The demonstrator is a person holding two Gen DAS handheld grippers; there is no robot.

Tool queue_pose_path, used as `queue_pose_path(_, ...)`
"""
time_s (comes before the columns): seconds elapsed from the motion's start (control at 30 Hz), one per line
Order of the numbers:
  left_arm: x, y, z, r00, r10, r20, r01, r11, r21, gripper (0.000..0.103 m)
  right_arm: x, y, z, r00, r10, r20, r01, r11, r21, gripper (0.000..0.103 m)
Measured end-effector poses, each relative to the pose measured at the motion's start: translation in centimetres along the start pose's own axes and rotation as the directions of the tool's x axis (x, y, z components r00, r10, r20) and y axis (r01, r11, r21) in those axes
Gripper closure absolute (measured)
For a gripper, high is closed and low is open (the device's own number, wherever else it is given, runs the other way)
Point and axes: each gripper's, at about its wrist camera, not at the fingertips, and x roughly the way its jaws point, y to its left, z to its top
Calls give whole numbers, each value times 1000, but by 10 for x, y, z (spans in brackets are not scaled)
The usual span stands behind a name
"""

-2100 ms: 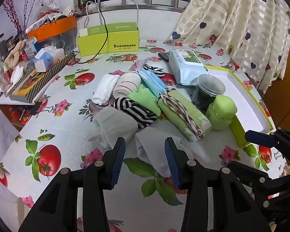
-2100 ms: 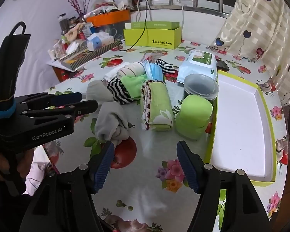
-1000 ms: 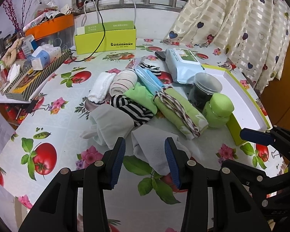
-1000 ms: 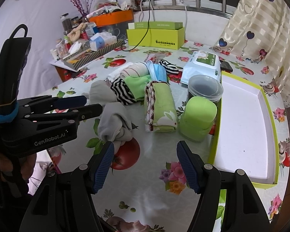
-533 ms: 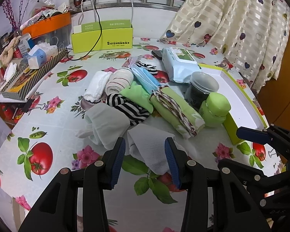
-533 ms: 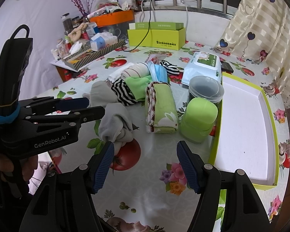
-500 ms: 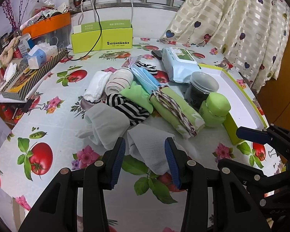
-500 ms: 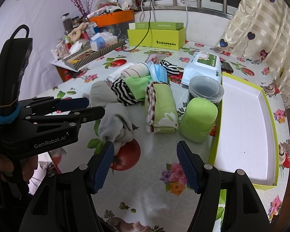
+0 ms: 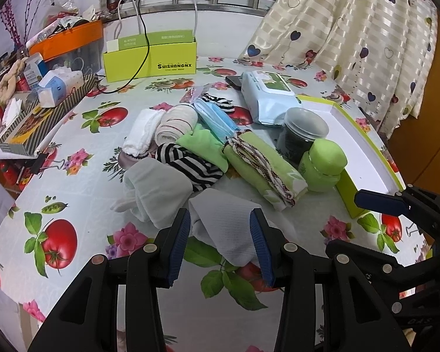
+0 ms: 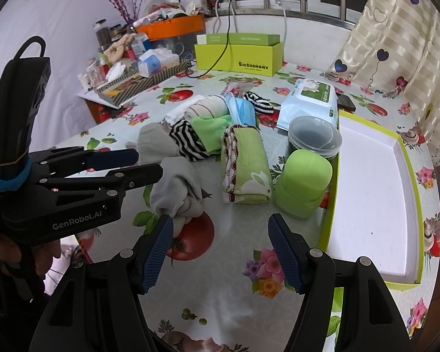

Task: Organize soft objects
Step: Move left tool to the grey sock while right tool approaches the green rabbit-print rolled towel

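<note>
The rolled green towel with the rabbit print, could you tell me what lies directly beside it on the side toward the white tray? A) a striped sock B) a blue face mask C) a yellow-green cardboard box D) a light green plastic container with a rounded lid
D: in the right wrist view the rolled green towel with the rabbit print has the light green plastic container with a rounded lid next to it, between it and the white tray.

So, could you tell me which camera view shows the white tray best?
The right wrist view: the white tray shows nearly its whole floor and green rim. The left wrist view shows only a foreshortened strip behind the jars.
</note>
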Motion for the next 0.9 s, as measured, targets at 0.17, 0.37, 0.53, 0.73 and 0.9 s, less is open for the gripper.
queue_pose_path(0.17, 1, 0, -2, 1000, -12, 3, 12, 1000, 5, 59, 0, 0, 0, 1000, 0, -1, 0, 1000, 2, 35)
queue_pose_path(0.37, 1, 2, -3, 999, -46, 13, 46, 999, 4, 59, 1, -1, 0, 1000, 0, 0, 0, 1000, 1, 35)
queue_pose_path(0.53, 2, 4, -4, 998, -59, 20, 59, 998, 0, 59, 1, -3, -1, 1000, 0, 0, 0, 1000, 1, 35)
queue_pose_path(0.73, 8, 7, -6, 997, -76, 6, 76, 997, -22, 59, 3, -2, -1, 1000, 3, -1, -3, 1000, 6, 35)
queue_pose_path(0.9, 15, 4, -6, 994, -111, -6, 111, 993, -29, 45, 3, -3, -1, 1000, 4, 0, -4, 1000, 7, 35)
